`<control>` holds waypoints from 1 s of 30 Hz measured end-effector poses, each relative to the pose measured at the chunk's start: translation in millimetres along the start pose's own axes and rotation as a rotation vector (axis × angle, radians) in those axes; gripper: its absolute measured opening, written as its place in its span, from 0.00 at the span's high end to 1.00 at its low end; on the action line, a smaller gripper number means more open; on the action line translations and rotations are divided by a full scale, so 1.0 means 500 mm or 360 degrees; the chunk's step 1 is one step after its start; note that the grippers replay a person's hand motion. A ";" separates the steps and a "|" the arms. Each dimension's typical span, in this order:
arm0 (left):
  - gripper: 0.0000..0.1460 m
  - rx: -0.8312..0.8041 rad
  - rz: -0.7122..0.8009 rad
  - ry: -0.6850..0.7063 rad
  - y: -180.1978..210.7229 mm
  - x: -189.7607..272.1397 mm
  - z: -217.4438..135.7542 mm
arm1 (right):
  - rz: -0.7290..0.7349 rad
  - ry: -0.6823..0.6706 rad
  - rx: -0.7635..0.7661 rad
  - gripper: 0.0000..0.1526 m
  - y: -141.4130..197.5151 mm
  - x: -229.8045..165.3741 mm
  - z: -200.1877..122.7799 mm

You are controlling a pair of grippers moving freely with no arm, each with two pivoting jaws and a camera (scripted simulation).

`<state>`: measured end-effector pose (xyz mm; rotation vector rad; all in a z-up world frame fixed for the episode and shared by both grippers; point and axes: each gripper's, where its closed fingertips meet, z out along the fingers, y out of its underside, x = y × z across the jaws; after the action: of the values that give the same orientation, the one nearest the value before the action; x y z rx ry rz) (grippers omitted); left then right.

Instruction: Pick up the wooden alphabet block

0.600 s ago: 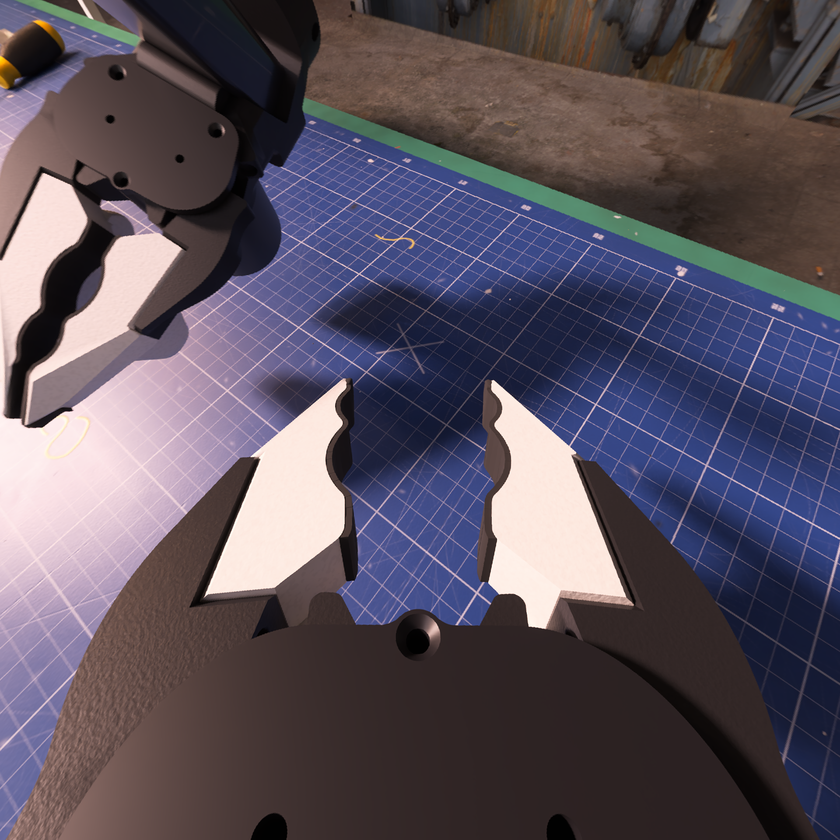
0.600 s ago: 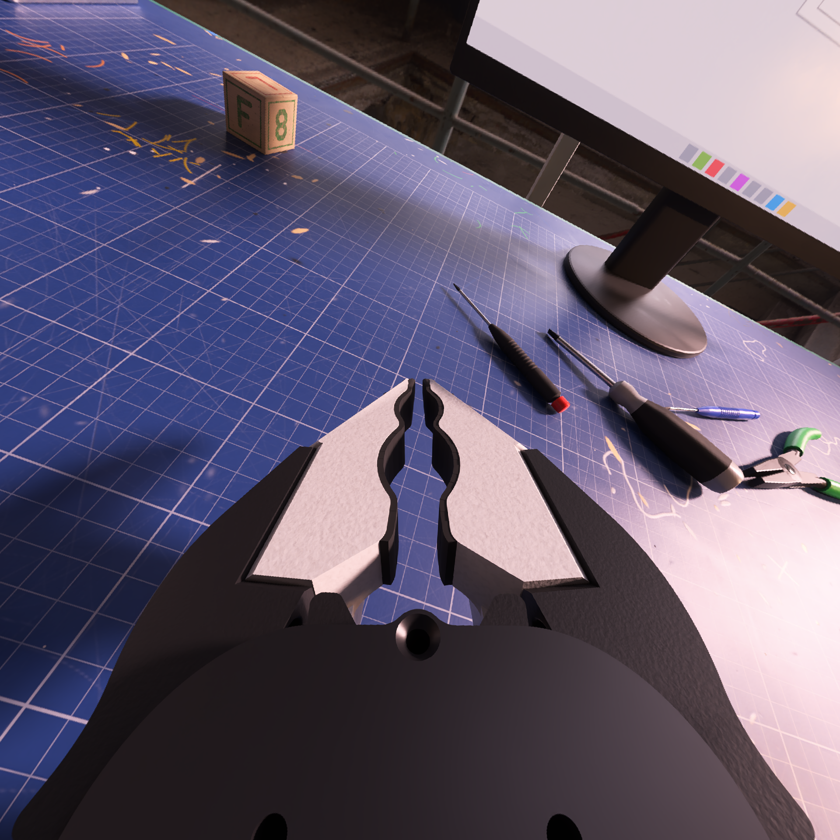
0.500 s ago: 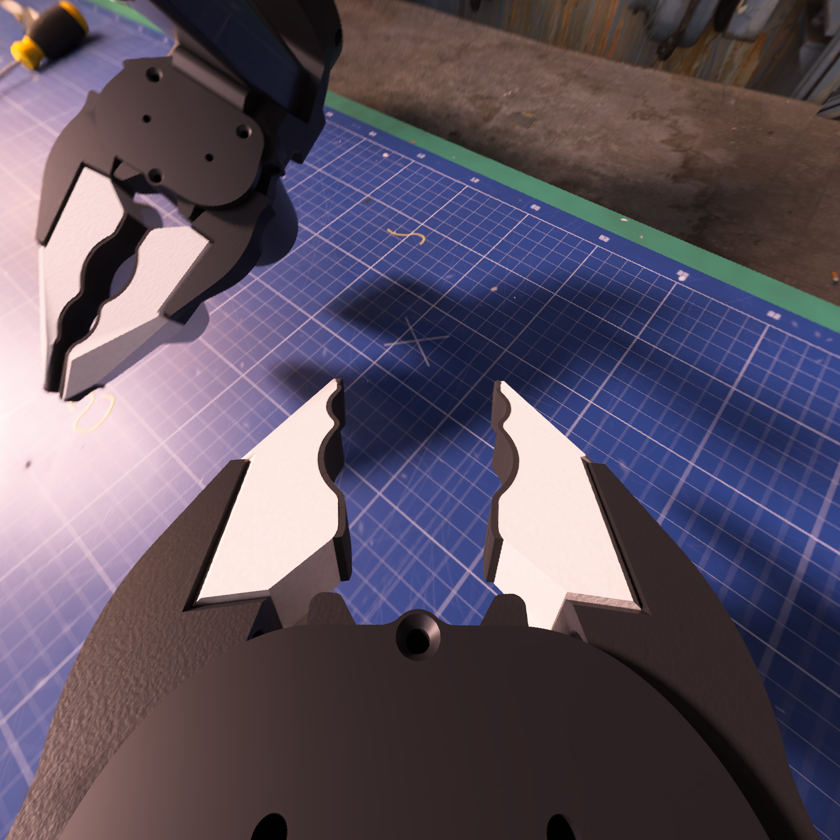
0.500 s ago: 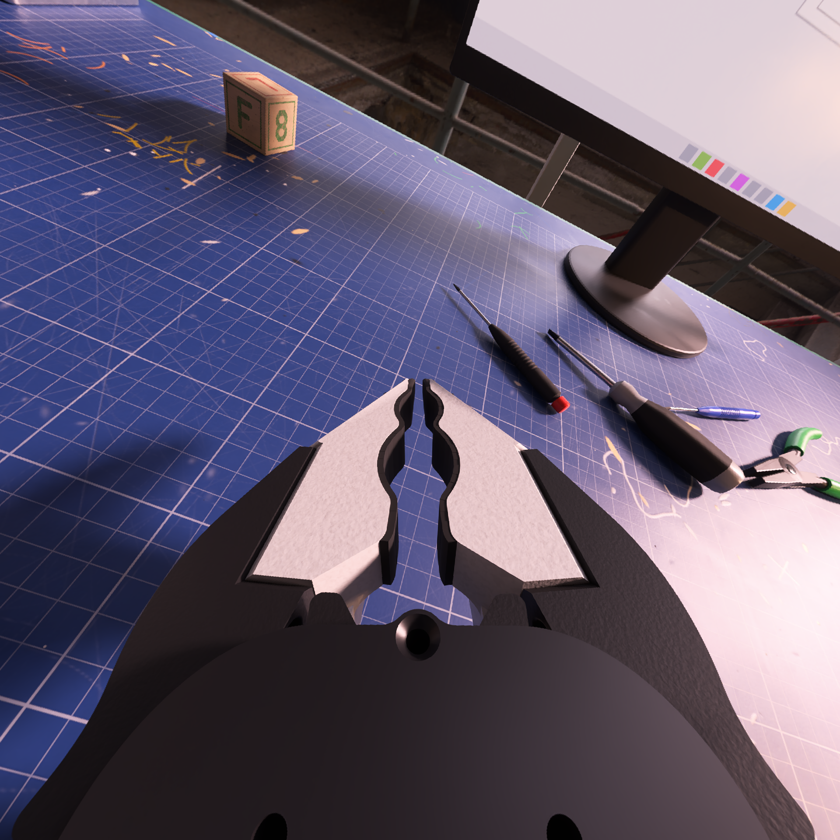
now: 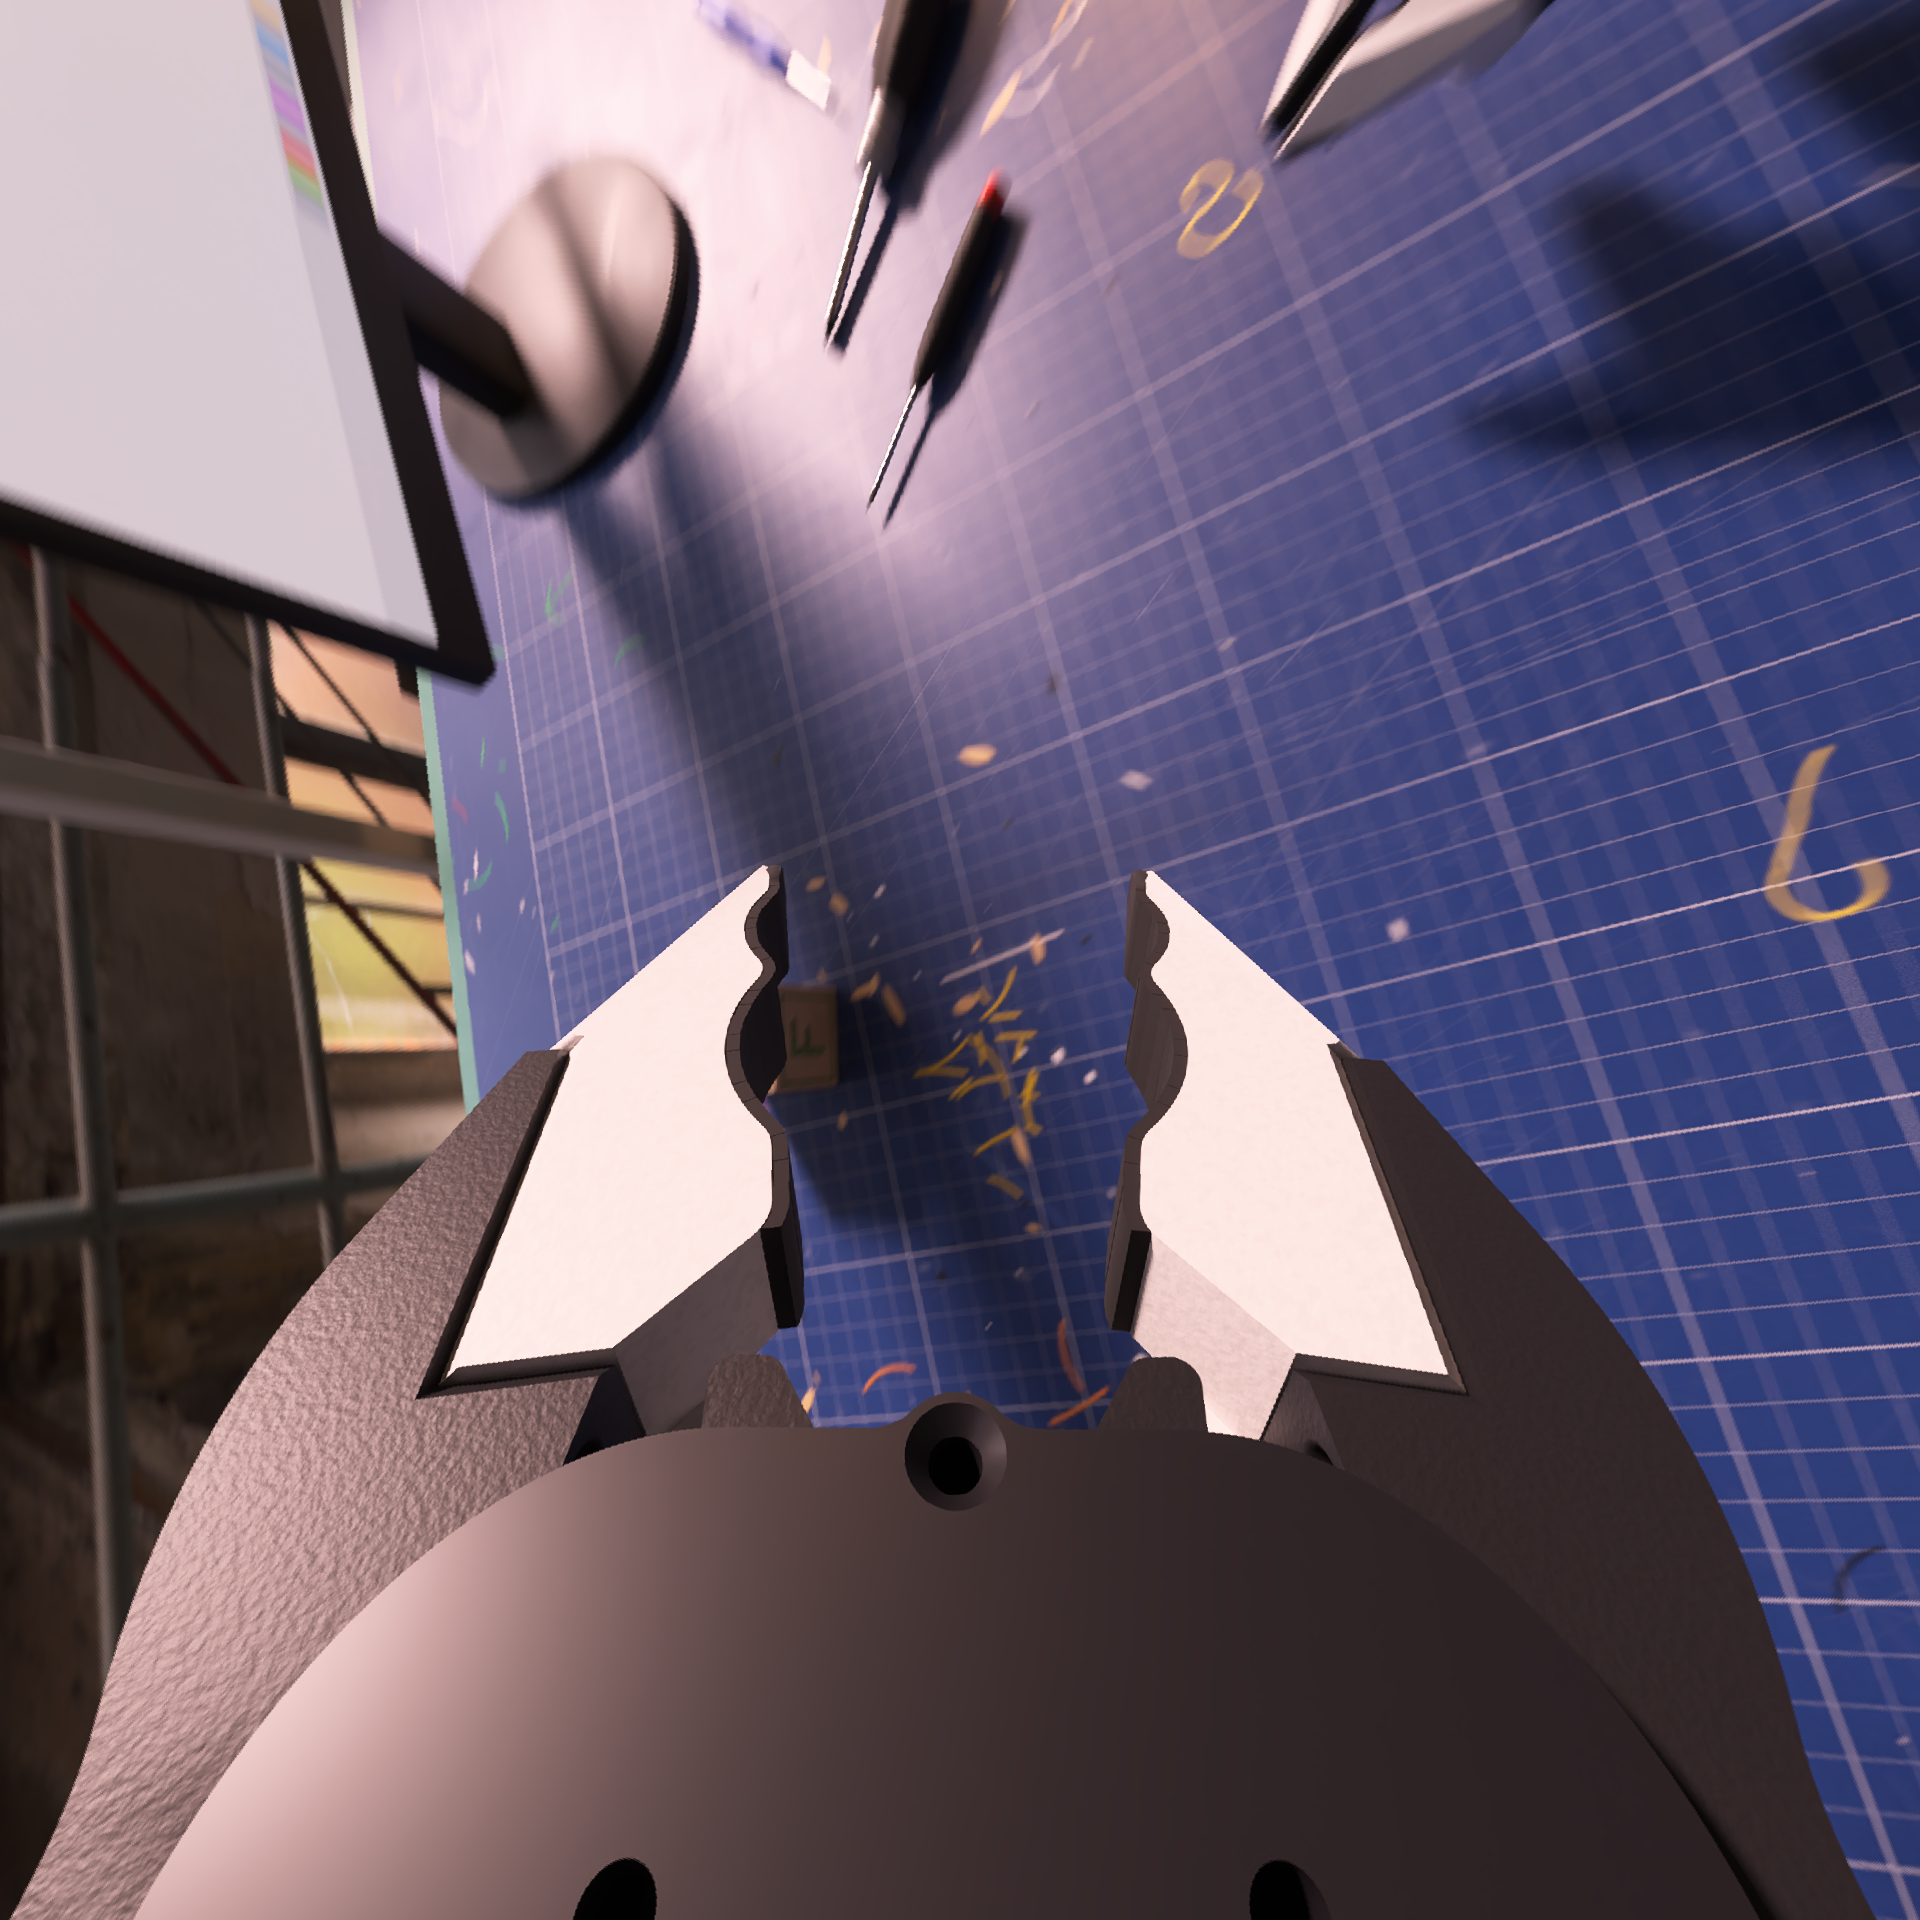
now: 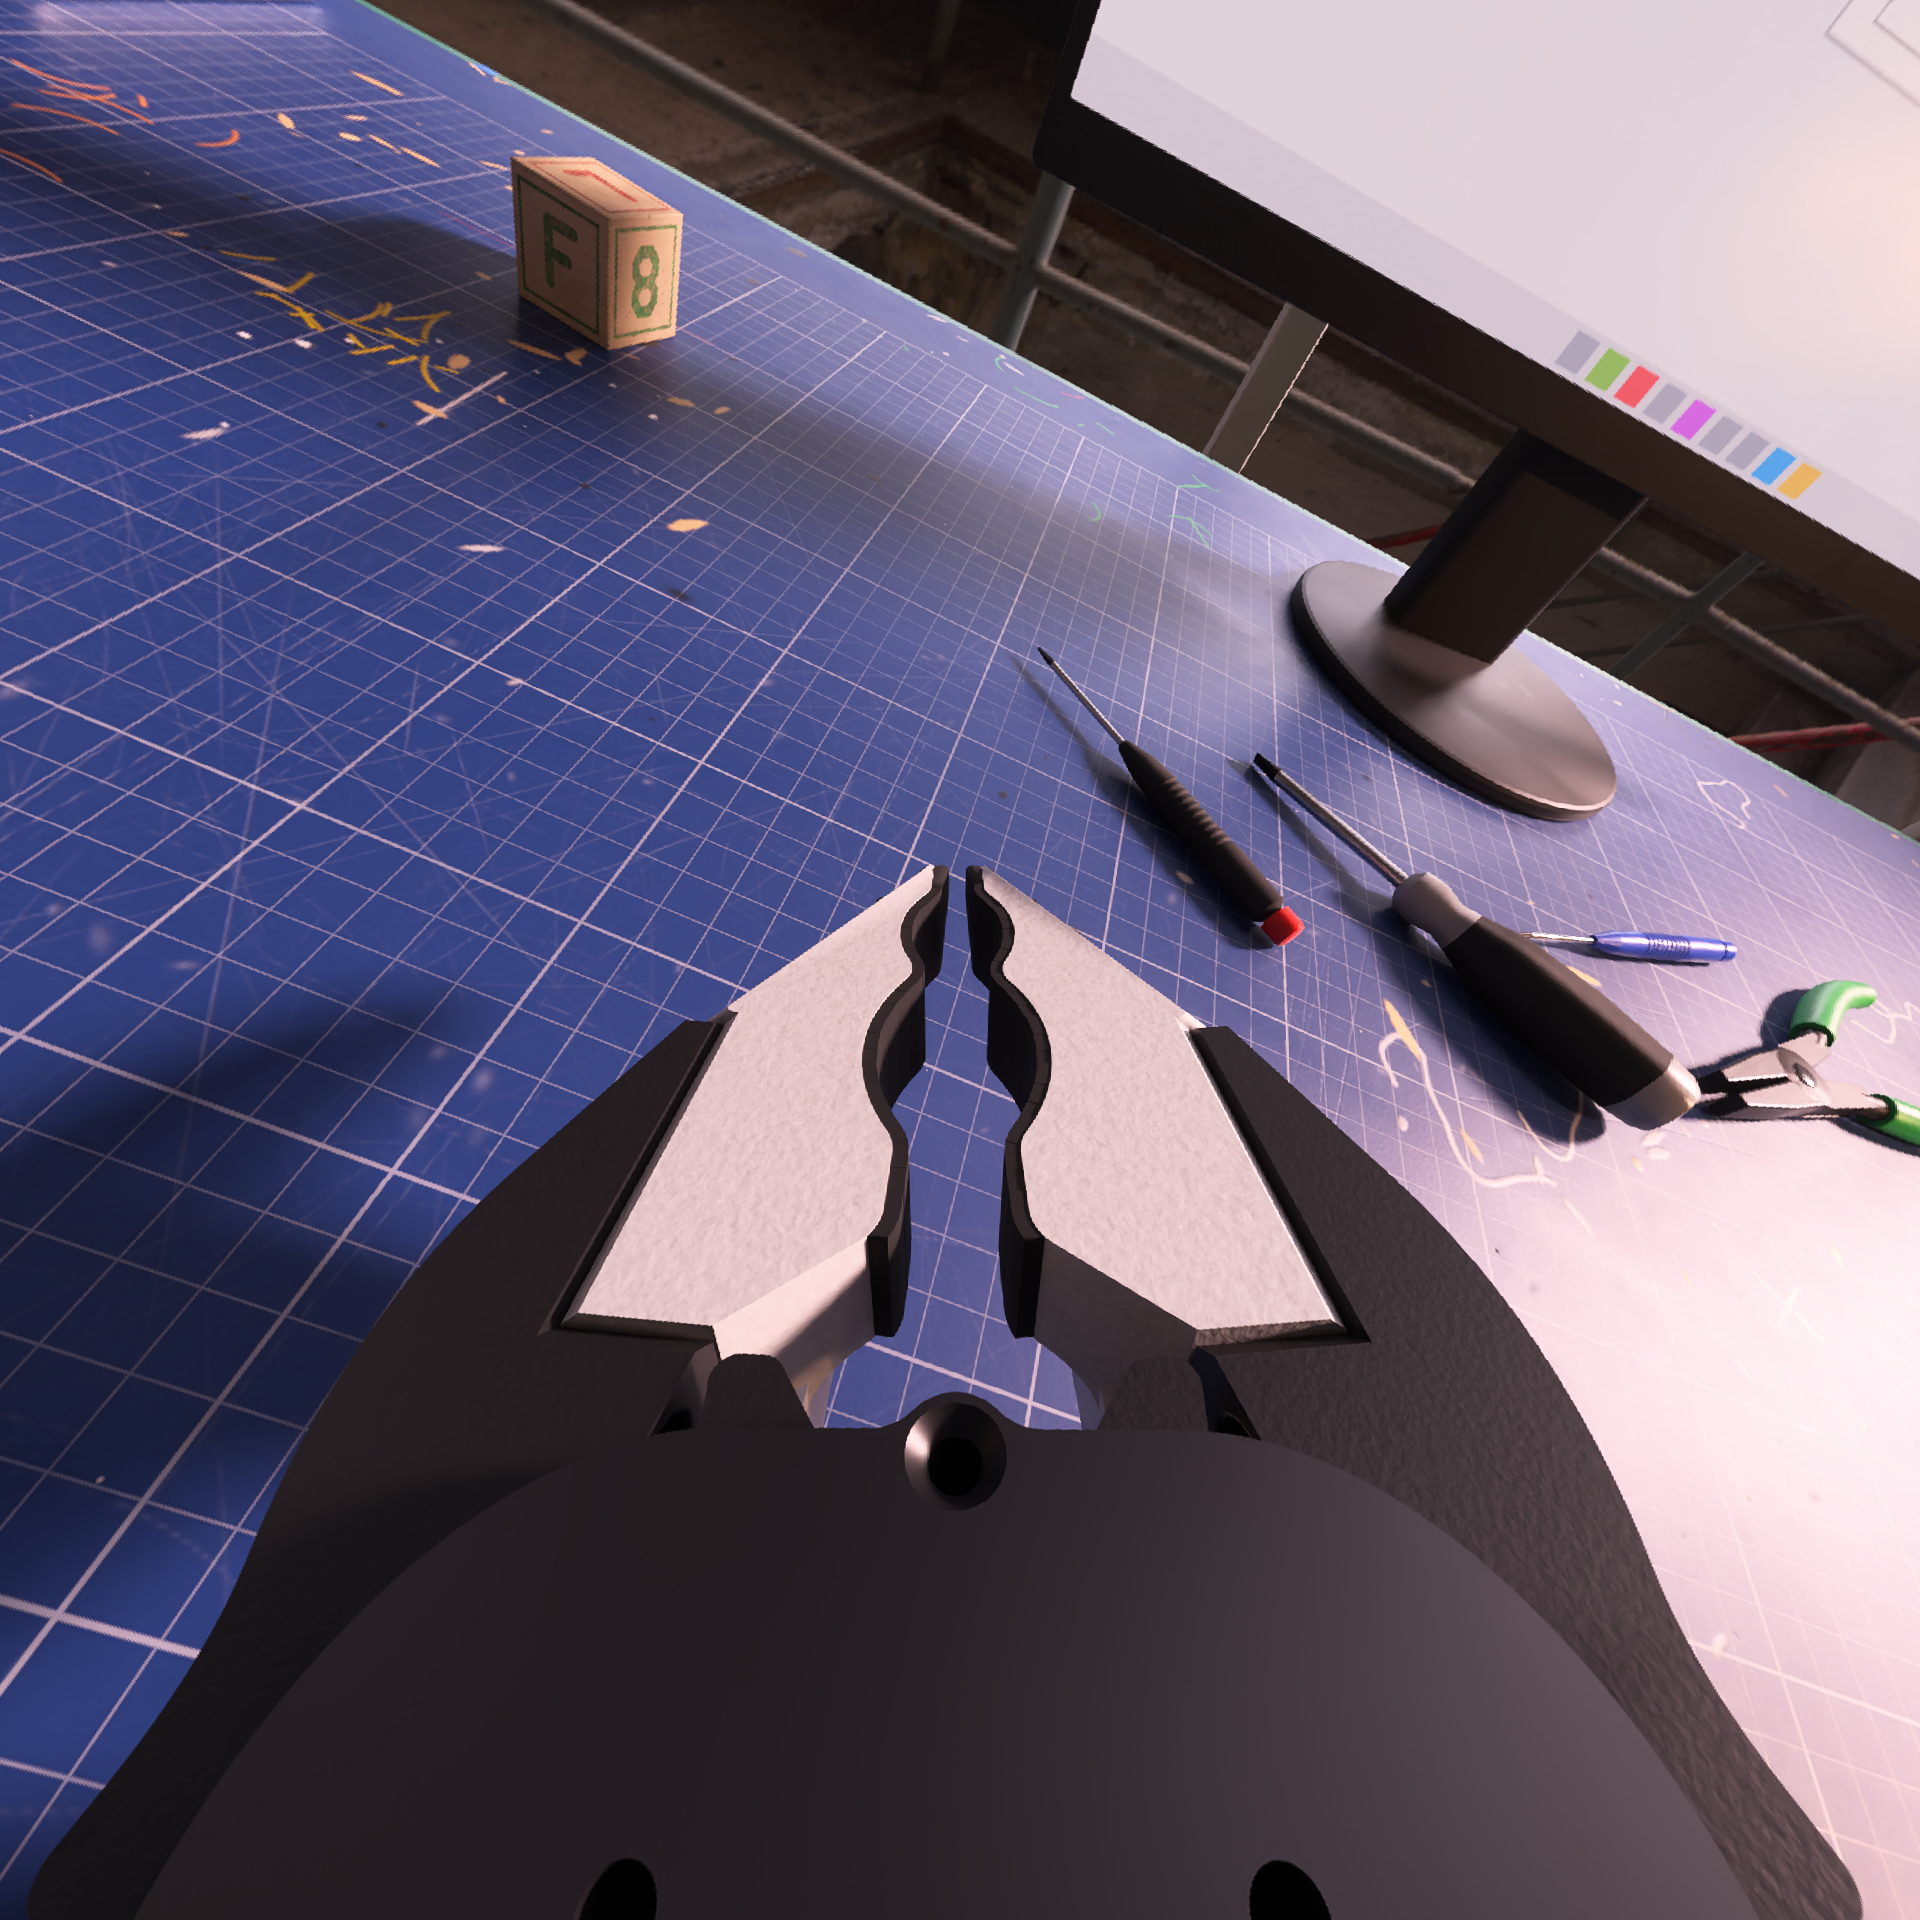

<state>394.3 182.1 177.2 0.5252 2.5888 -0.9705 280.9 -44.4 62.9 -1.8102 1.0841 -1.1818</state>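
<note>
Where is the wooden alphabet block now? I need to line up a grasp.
In the right wrist view the wooden alphabet block stands upper left on the blue cutting mat, near its far edge, beside yellow scratch marks.

Tan block (image 6: 595, 247), green-framed faces; blue gridded mat (image 6: 436, 727)

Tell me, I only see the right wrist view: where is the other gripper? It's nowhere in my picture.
Observer: The left gripper hangs over the blue cutting mat, its jaws wide apart.
Operator: Can it see the wooden alphabet block?
Observer: Partly. The wooden alphabet block sits on the mat beyond it, half hidden behind one of its fingers.
Operator: Anything else there that I miss?
Observer: A yellow looped scribble on the mat, off to the side of the fingers.
</note>
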 end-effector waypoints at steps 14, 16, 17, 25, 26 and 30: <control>0.50 -0.0544 -0.0246 0.0137 0.245 -0.167 0.227 | -0.0003 -0.0010 -0.0001 0.98 0.000 -0.002 0.001; 0.50 -0.0610 -0.0258 0.0158 0.272 -0.174 0.246 | -0.0005 -0.0012 -0.0002 0.98 0.000 -0.003 0.001; 0.50 -0.0634 -0.0271 0.0182 0.283 -0.174 0.255 | -0.0006 -0.0013 -0.0003 0.98 0.001 -0.003 0.001; 0.62 -0.0732 -0.0256 0.0303 0.315 -0.163 0.292 | -0.0004 -0.0017 -0.0006 0.98 0.001 -0.004 0.002; 0.62 -0.0701 -0.0259 0.0295 0.309 -0.165 0.288 | -0.0003 -0.0018 -0.0006 0.98 0.001 -0.004 0.002; 0.62 -0.0675 -0.0212 0.0242 0.285 -0.162 0.235 | 0.0001 -0.0018 -0.0004 0.98 0.001 -0.003 0.001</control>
<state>549.2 184.5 47.9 0.3260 2.8823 -0.4037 281.1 -43.1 61.6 -1.8161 1.0800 -1.1690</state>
